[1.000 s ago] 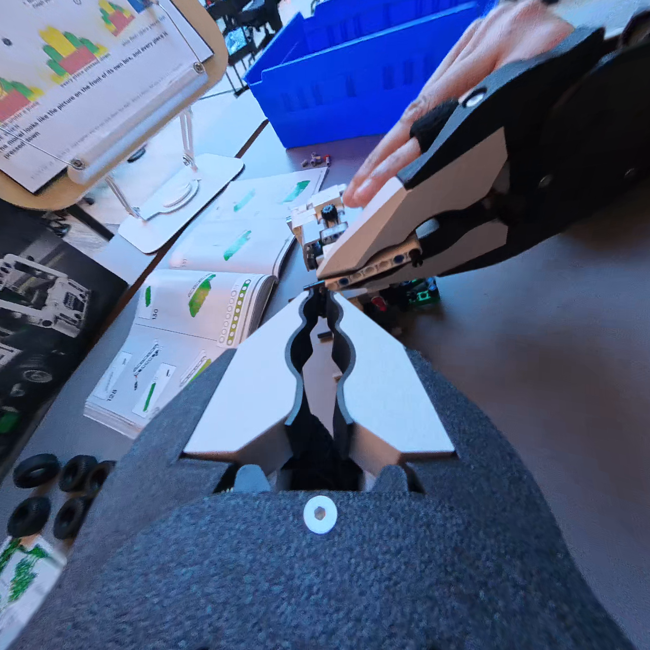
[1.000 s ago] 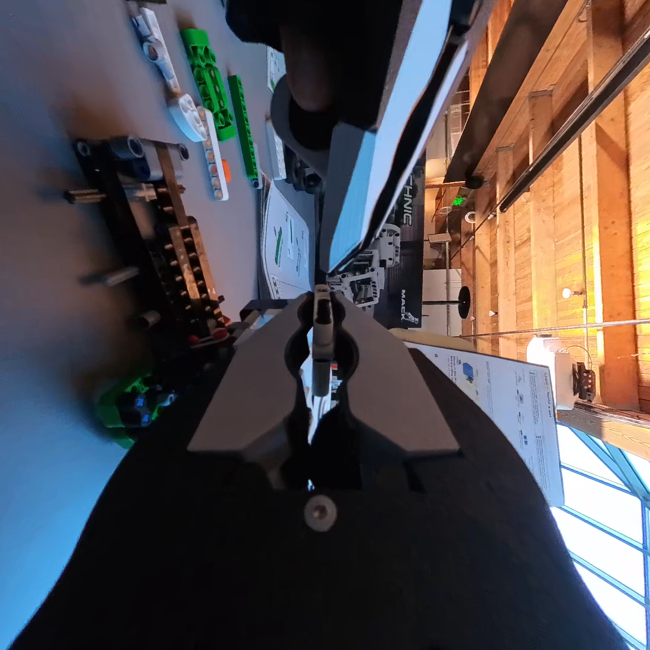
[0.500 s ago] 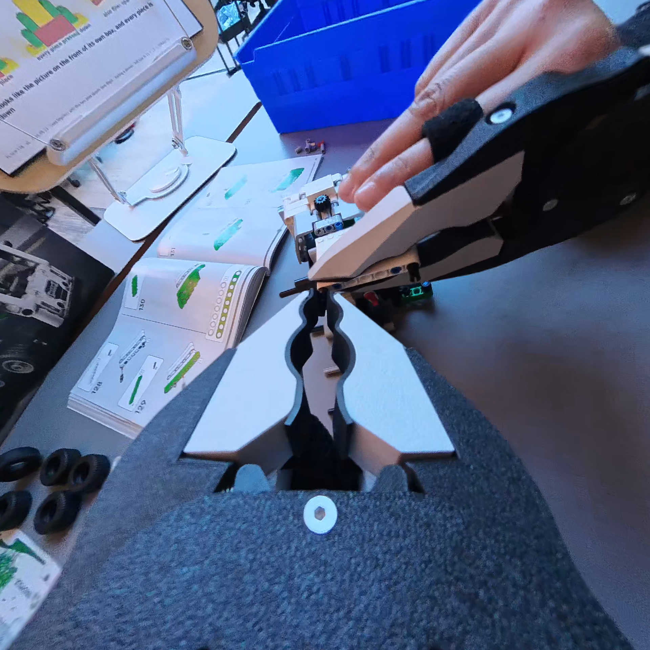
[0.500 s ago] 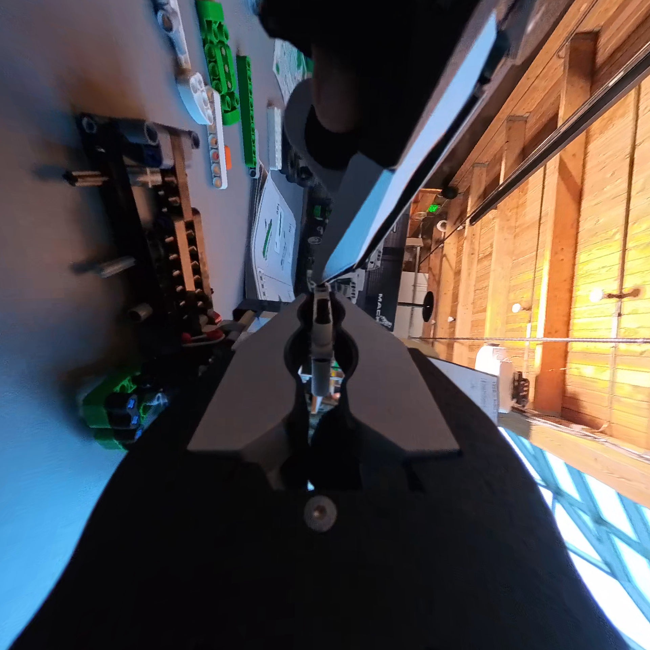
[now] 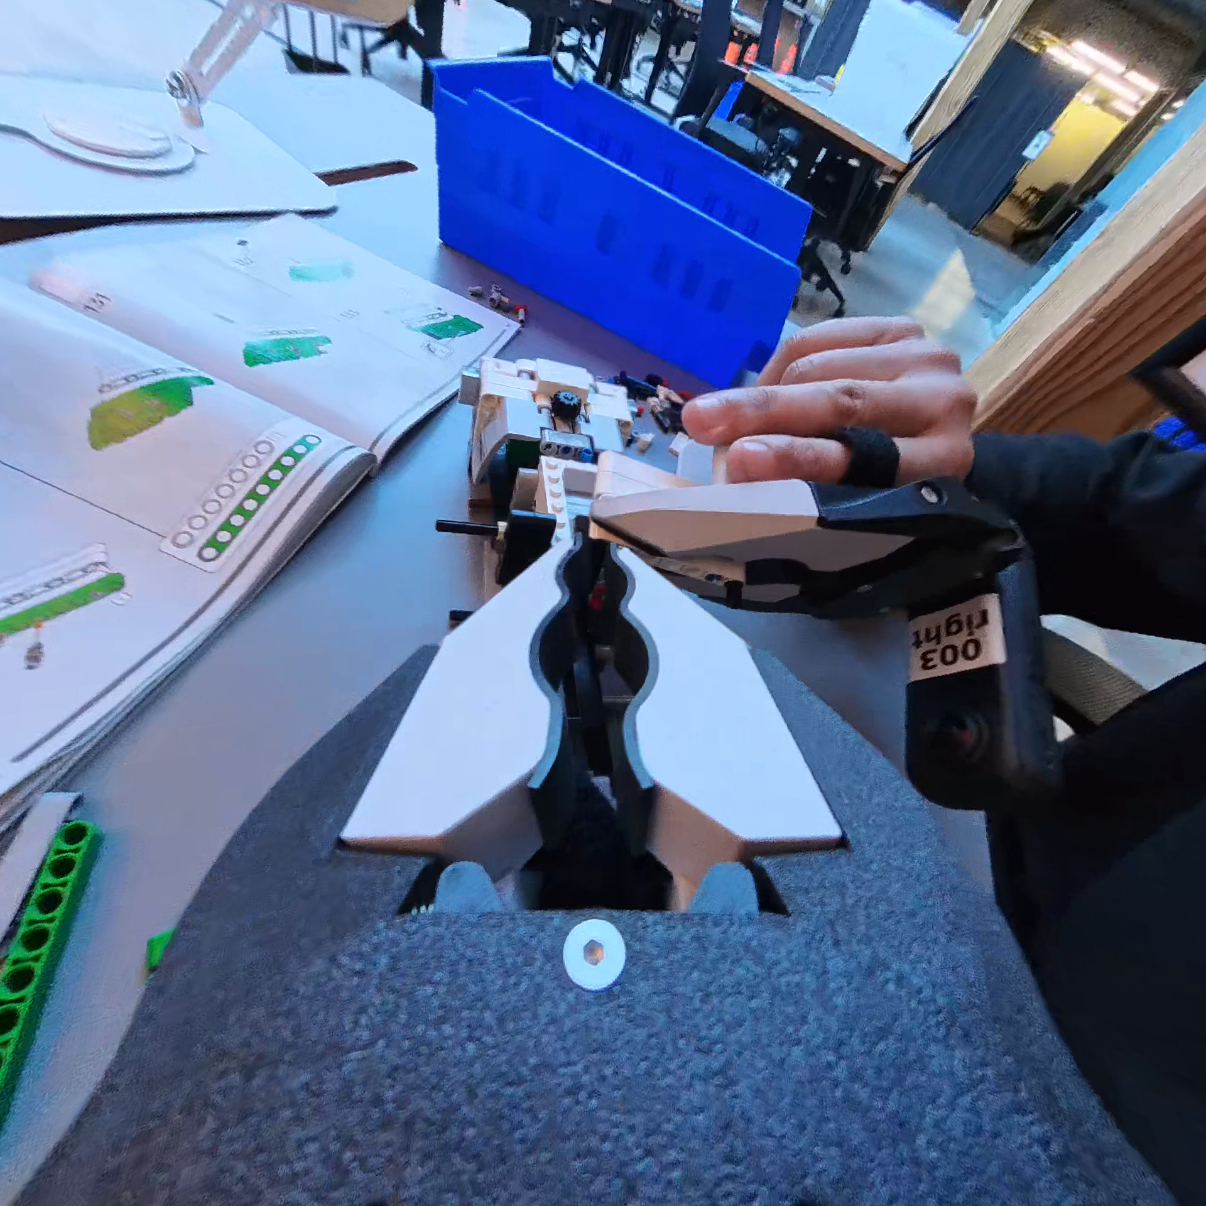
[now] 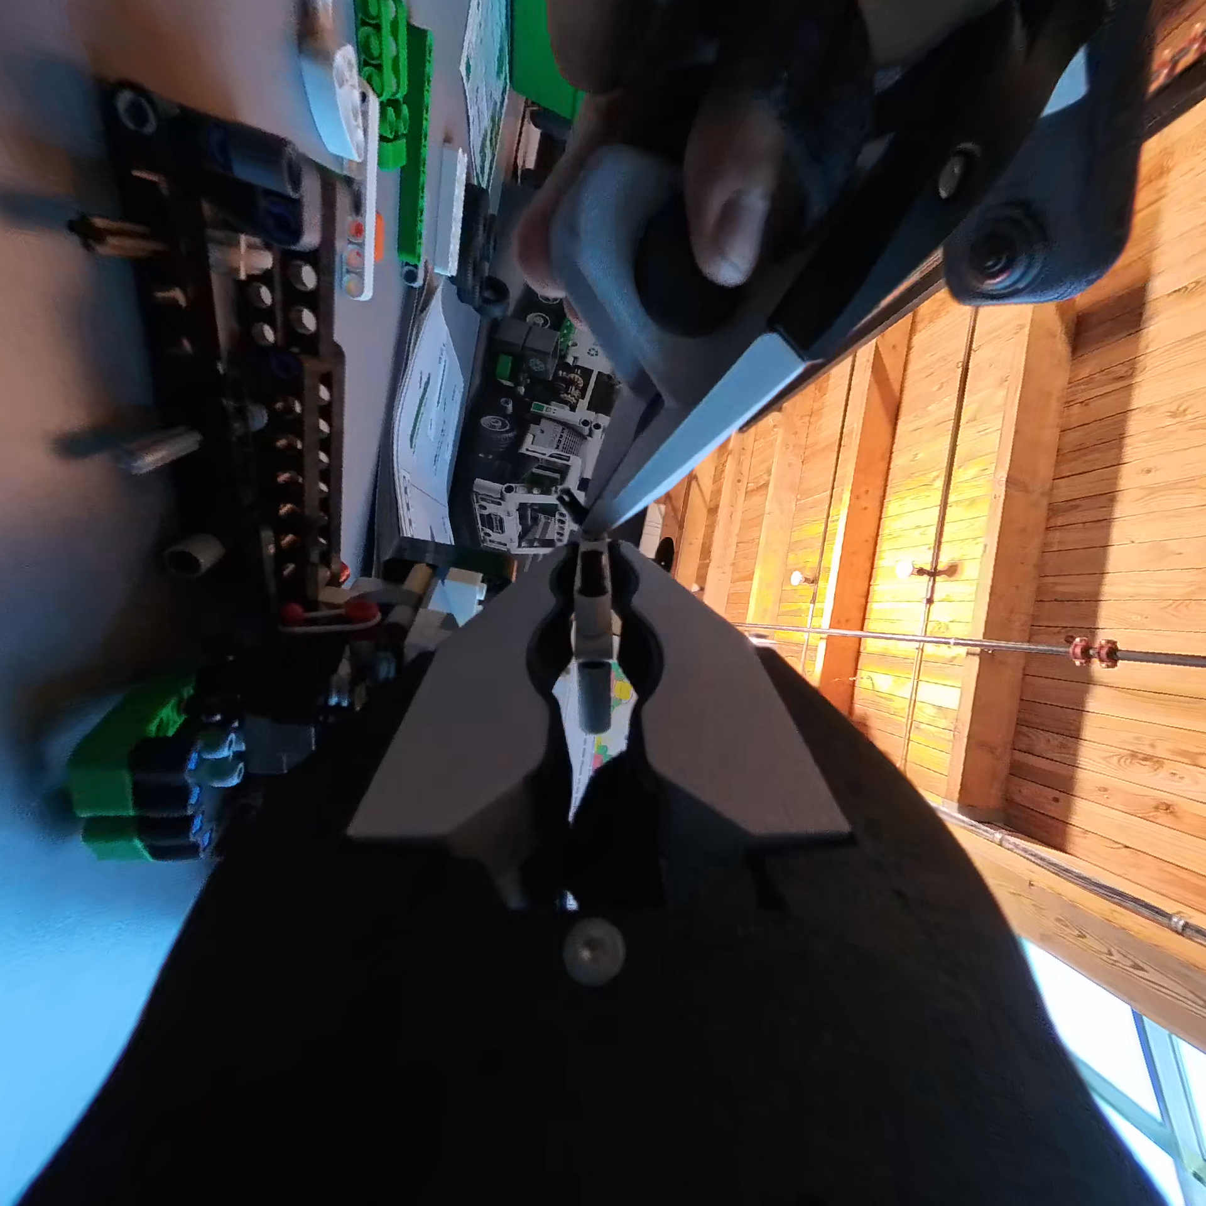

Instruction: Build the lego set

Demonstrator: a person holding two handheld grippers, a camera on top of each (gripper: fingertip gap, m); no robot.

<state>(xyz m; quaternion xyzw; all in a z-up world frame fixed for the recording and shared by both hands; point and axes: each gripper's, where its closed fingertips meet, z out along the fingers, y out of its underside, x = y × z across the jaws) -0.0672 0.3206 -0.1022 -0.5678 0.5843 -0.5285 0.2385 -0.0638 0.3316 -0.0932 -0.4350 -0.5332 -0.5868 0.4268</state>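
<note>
While the half-built lego model (image 5: 545,444) — white cab parts on a dark beam chassis — lies on the grey counter (image 5: 339,620), both tools converge on its near end.

Item, held part: a small grey pin-like connector (image 6: 592,643), pinched lengthwise between the fingers of the right gripper (image 6: 592,555), which is turned on its side, presumably so the part lines up with a hole in the chassis.

Item, left gripper (image 5: 586,555): fingers nearly pressed together around a dark piece at the model's near edge; likely a steadying hold, though what exactly is clamped cannot be told.

Item, hand (image 5: 842,404): fingers laid flat over the right tool — it looks to be pressing down to guide it.

Item, reference: open instruction booklet (image 5: 215,404) just left of the model, within easy sight.

Item, stock: green beam (image 5: 39,927) at near left; blue bin (image 5: 613,215) behind the model, with small loose parts (image 5: 499,297) scattered before it.
</note>
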